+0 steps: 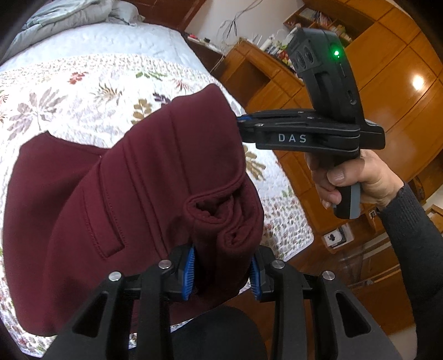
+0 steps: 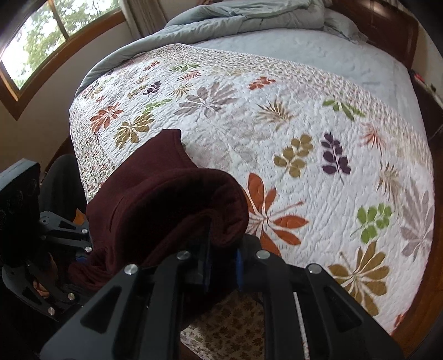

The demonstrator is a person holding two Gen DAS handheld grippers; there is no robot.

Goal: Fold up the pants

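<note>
The left tool (image 1: pixel 221 272) is clenched on a thick bunched roll of the maroon pants (image 1: pixel 133 193), its blue pads (image 1: pixel 189 272) pressing in from either side; the cloth hides the pad faces and the fingertips. The right tool (image 2: pixel 221 265) also grips the pants (image 2: pixel 166 210), but in its own view the dark fabric drapes over the nearer finger, so the contact is hard to make out. From the left wrist view that tool (image 1: pixel 241 123) reaches in from the side and its tips vanish behind the upper fold of the cloth. A hand (image 1: pixel 357 177) in a dark sleeve (image 1: pixel 409 235) holds its grip.

The pants hang folded between the two tools, the lower part lying on the bed (image 2: pixel 318 116) below and ahead of the left tool. How many layers are stacked cannot be told.

Beyond both tools the leaf-patterned quilt (image 1: pixel 91 91) lies wide and bare, up to a rumpled grey blanket (image 2: pixel 249 13) at the far end. The bed's edge runs just beside the right tool, with wooden floor (image 2: pixel 420 318) past it. Wooden cabinets (image 1: pixel 387 91) stand behind the right tool.
</note>
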